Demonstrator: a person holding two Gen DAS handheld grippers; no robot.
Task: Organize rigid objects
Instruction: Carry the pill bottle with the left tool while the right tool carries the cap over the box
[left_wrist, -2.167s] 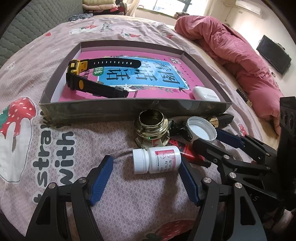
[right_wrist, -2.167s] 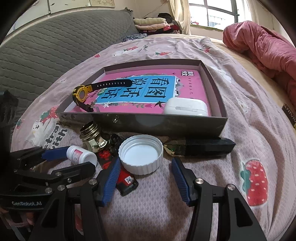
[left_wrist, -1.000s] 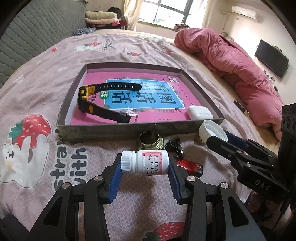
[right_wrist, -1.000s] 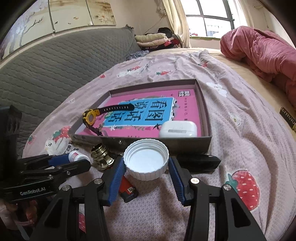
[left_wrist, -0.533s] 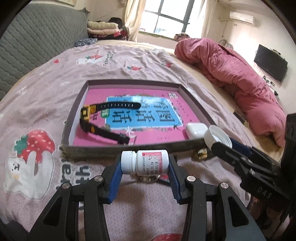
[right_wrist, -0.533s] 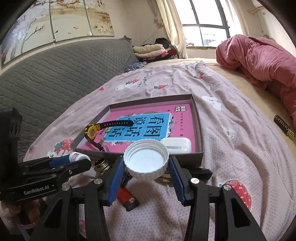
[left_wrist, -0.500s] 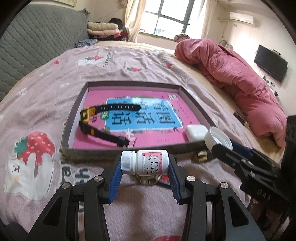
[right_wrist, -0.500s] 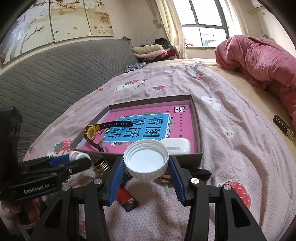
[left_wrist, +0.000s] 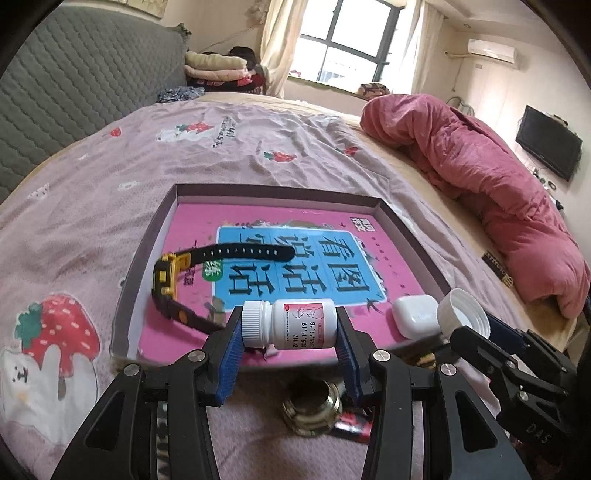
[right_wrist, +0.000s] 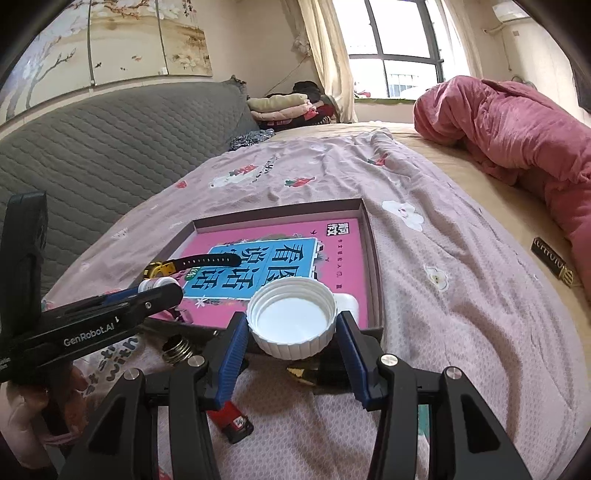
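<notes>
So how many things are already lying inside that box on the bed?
2: a yellow-and-black watch at the left of the box, and a white earbud case in its near right corner. The held items could hide more.

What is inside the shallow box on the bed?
In the box lie a pink book, a black-and-yellow watch and a white earbud case. Whatever is under the book is hidden.

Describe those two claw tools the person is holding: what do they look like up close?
Both are alike. The left gripper and the right gripper each have two black, angular plastic fingers joined by silver screws, with ribbed blue pads on the inner faces. White lettering shows on their sides: "GenRobot.AI" on the left one, "DAS" on the right. No cables or sleeves are visible.
</notes>
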